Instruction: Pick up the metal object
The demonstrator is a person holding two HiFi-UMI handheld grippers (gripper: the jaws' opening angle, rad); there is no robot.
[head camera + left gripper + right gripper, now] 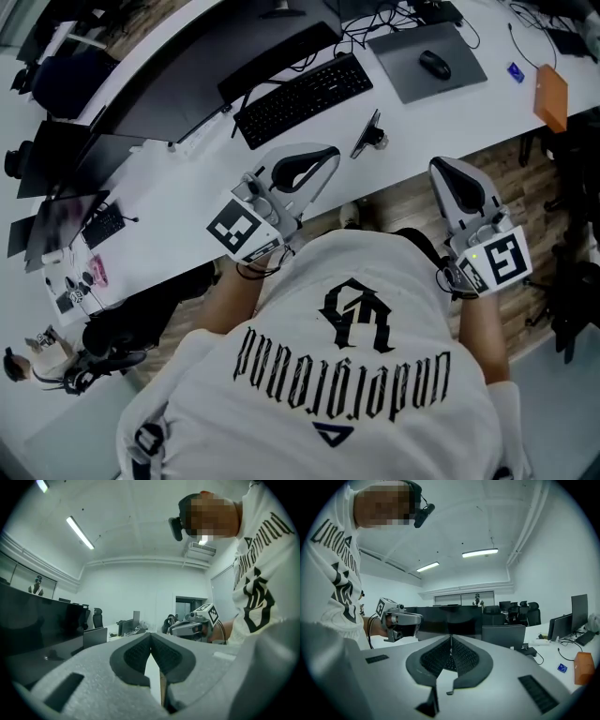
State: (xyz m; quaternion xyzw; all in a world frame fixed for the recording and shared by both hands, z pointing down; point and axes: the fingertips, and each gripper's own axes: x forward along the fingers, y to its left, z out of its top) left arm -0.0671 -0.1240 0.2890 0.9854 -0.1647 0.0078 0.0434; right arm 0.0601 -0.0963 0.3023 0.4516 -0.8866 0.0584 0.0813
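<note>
A small metal object (367, 136), a thin slanted plate on a dark round foot, stands on the white desk (187, 202) in front of the keyboard. My left gripper (334, 154) is held just left of it and a little nearer to me, shut and empty; its pads (140, 656) meet at the tip. My right gripper (439, 166) hangs at the desk's front edge, to the right of the metal object, also shut with nothing in it. Seen along its jaws, its pads (461, 658) are closed together. Each gripper view shows the other gripper (194, 623) (396, 620), not the metal object.
A black keyboard (302, 98) lies behind the metal object. A grey mouse pad (412, 80) with a black mouse (434, 64) sits to the right, an orange box (551, 97) at the far right. A curved dark monitor (216, 70) and small items line the desk's left part.
</note>
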